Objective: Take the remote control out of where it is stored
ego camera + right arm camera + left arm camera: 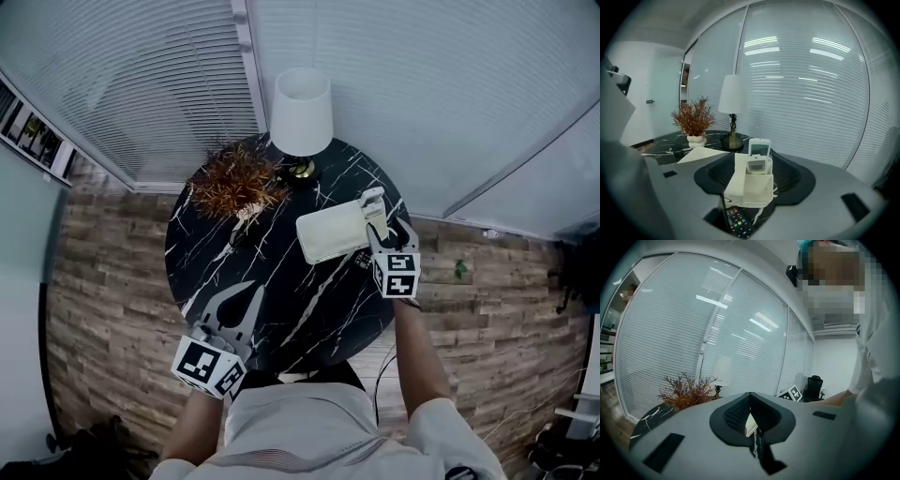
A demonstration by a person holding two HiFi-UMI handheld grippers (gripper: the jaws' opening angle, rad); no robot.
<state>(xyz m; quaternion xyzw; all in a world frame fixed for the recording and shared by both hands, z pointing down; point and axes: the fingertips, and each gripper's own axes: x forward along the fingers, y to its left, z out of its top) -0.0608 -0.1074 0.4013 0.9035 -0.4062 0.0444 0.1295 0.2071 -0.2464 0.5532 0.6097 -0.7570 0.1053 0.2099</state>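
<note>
**Right claw gaping at the remote holder**

The right claw [387, 232] is standing with its jaws spread wide, pinching nothing. A cream holder [752, 185] is sitting in the gap between them, clear of both pads. A white remote [759, 150] is standing upright in the holder's pocket, its screen end sticking out above the rim. A shorter remote [757, 165] is standing just in front of it in the same pocket. A black remote [737, 221] is lying flat on the table [281, 319], just near of the holder and under the claw. The holder is sitting on the table's right half. The left claw [248, 295] is hovering at the near left edge, its jaws pressed almost together with only a slit between them, gripping nothing. A lamp [301, 111] is standing at the far edge, and a dried plant [230, 178] is sitting far left.
</note>
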